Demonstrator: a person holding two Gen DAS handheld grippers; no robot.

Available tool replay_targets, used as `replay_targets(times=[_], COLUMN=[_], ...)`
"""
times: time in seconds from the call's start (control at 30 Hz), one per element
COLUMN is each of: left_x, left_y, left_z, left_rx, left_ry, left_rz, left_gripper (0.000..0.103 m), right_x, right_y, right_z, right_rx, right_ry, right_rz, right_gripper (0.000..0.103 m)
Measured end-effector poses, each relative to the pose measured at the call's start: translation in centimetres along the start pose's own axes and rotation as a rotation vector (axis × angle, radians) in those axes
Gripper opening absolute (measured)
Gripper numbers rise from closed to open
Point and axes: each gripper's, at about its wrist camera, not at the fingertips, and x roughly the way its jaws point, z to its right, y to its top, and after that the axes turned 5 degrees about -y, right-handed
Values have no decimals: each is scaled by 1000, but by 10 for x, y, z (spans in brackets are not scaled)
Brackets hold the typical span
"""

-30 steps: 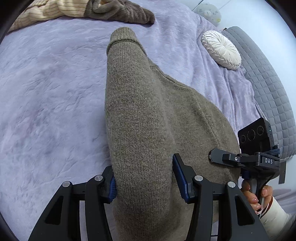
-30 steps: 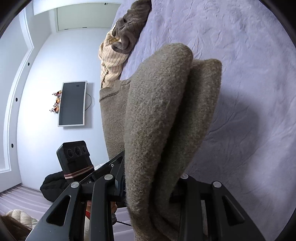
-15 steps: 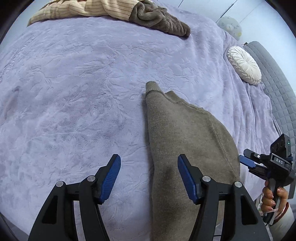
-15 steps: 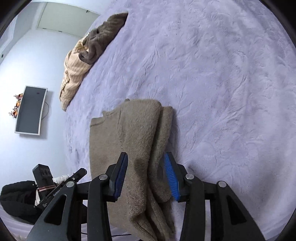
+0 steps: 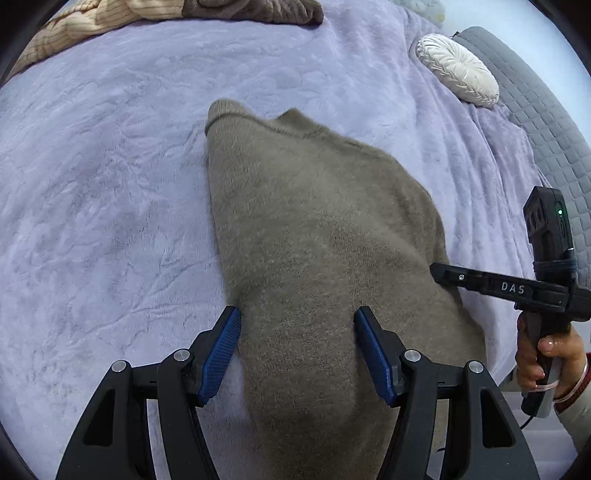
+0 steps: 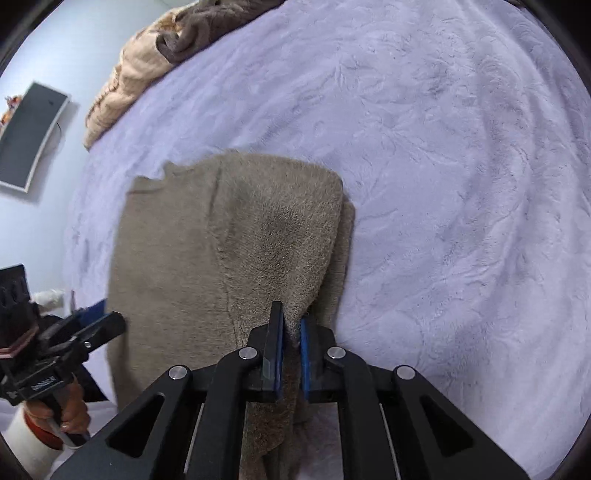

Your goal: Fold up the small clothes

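Note:
A grey-brown knitted sweater (image 5: 314,229) lies folded lengthwise on the lilac bedspread (image 5: 110,203). My left gripper (image 5: 297,354) is open, its blue pads straddling the sweater's near end. My right gripper (image 6: 290,339) is shut on the sweater's (image 6: 236,236) right-hand folded edge near the bed's front. The right gripper also shows in the left wrist view (image 5: 461,278), at the sweater's right side. The left gripper shows in the right wrist view (image 6: 99,317), at the sweater's left edge.
A pile of beige striped and dark brown clothes (image 5: 184,9) lies at the bed's far side. A round white cushion (image 5: 458,74) sits on a grey quilted cover (image 5: 546,122) at the right. A wall TV (image 6: 29,136) hangs at the left.
Both grippers let go of the sweater and pulled back as it came down flat on the bed. Since then both have moved in again, and the right one has shut on its edge.

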Motion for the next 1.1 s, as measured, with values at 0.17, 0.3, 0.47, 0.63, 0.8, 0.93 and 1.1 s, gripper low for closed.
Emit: replay_targets(times=[0.17, 0.3, 0.47, 0.63, 0.8, 0.93, 1.1], left_x=[2, 9, 9, 9, 13, 9, -12], left_y=[-6, -6, -5, -8, -8, -10, -9], left_z=[-11, -10, -1, -1, 2, 2, -2], left_rx=[-56, -57, -28, -2, -19, -16, -43], left_ry=[-24, -18, 12, 36, 50, 59, 87], left_rz=[-3, -9, -3, 4, 0, 2, 36], left_gripper=[71, 77, 77, 78, 84, 84, 84], right_x=[-3, 5, 36, -17, 3, -14, -49], right_y=[-10, -27, -8, 7, 4, -10, -37], right_z=[32, 71, 80, 24, 24, 35, 6], right_rx=[204, 410, 513, 153, 62, 131, 41], right_ry=[158, 383, 567, 423, 44, 34, 26], right_rz=[29, 6, -18, 162, 62, 91, 105], right_gripper=[36, 53, 31, 19, 25, 28, 27])
